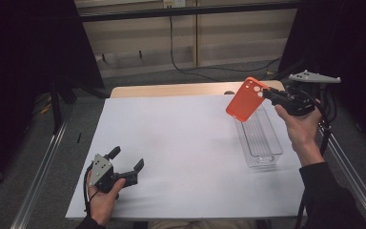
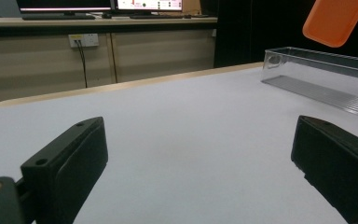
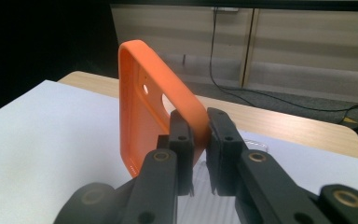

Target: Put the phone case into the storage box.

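Note:
An orange phone case (image 1: 246,99) hangs in the air over the far end of a clear plastic bin (image 1: 260,136) at the table's right. My right gripper (image 1: 269,95) is shut on the case's edge near its camera cutouts. In the right gripper view the two jaws pinch the case's rim (image 3: 199,122), and the case (image 3: 142,112) stands edge-on. My left gripper (image 1: 126,160) rests low at the near left of the white sheet, open with nothing between its jaws. The left gripper view has the case (image 2: 334,19) at top right, above the bin (image 2: 321,79).
A white sheet (image 1: 181,143) covers most of the wooden table (image 1: 171,89). Metal rails (image 1: 40,171) run along both sides of the table. A cable (image 1: 181,57) trails on the floor behind, in front of pale cabinets.

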`<control>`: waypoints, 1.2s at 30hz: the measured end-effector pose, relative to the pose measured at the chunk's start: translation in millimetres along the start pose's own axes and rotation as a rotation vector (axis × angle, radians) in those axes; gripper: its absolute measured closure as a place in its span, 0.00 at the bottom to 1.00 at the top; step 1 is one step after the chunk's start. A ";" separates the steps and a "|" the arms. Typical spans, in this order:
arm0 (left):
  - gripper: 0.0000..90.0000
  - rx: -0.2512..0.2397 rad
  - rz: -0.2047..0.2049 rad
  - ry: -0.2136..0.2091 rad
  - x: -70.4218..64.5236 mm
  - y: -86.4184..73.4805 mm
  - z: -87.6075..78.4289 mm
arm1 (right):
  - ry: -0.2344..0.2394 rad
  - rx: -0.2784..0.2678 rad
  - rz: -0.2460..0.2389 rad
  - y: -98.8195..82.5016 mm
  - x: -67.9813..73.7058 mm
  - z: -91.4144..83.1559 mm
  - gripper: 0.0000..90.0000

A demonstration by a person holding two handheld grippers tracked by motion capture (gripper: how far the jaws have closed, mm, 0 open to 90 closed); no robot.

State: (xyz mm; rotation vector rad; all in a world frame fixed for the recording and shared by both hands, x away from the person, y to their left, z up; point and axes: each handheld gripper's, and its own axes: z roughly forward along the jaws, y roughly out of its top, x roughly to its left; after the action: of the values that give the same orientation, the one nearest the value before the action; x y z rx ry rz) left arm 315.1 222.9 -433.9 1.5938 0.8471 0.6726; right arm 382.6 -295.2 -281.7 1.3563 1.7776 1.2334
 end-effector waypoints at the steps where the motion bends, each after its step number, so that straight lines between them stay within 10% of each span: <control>1: 0.04 0.000 0.000 0.000 0.1 0.0 0.0 | -0.003 0.001 -0.001 0.4 -1.1 -0.1 0.91; 36: 0.04 0.008 0.013 -0.023 -0.9 1.2 0.0 | -0.106 0.036 -0.073 1.7 -38.3 27.1 0.91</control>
State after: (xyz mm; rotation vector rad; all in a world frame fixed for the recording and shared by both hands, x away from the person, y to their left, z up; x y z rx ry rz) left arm 314.8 222.1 -432.7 1.6129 0.8242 0.6591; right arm 418.5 -322.6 -294.2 1.3386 1.7669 1.0762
